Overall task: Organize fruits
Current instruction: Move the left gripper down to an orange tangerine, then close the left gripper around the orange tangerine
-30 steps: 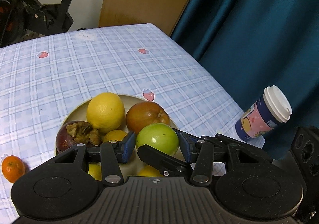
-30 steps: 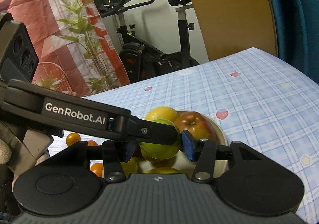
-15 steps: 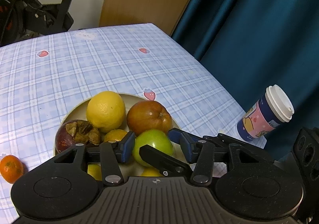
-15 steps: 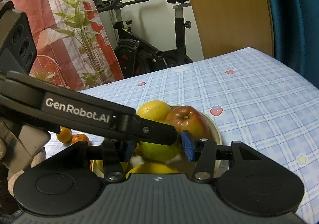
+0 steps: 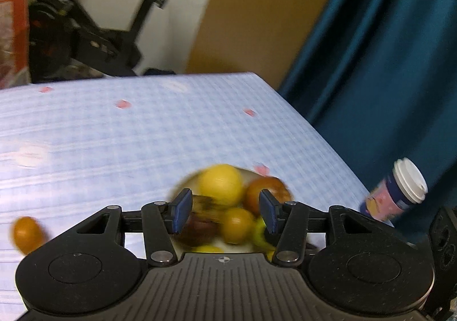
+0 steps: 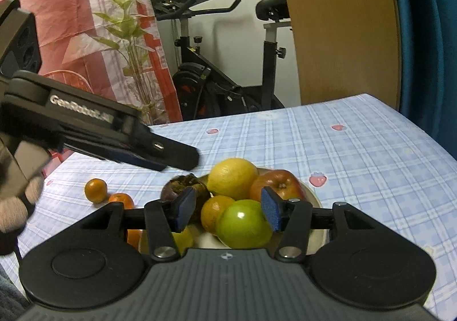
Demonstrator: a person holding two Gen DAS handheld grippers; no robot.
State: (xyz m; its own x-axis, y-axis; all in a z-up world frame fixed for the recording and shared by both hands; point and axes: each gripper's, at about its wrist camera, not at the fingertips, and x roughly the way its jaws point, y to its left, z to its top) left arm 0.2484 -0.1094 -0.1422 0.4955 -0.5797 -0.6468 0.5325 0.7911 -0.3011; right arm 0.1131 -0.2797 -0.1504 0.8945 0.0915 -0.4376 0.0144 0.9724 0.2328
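A cream plate (image 6: 314, 201) holds a green apple (image 6: 242, 225), a red apple (image 6: 278, 179), a lemon (image 6: 232, 177), a small orange (image 6: 214, 212) and a dark mangosteen (image 6: 178, 185). My right gripper (image 6: 227, 212) is open above the plate's near side, the green apple lying free between its pads. My left gripper (image 5: 224, 214) is open and empty, raised above the plate (image 5: 188, 181); its view is blurred. It also shows in the right wrist view (image 6: 171, 154), lifted to the left of the plate. Two mandarins (image 6: 95, 190) lie on the tablecloth left of the plate.
A lidded paper cup (image 5: 397, 192) stands at the table's right edge by the blue curtain (image 5: 385, 64). One mandarin (image 5: 27, 234) lies at the left. An exercise bike (image 6: 228, 78) and a plant (image 6: 128, 35) stand behind the table.
The left gripper has let go of the green apple, opened wider and pulled up and away to the left. The green apple now rests on the plate.
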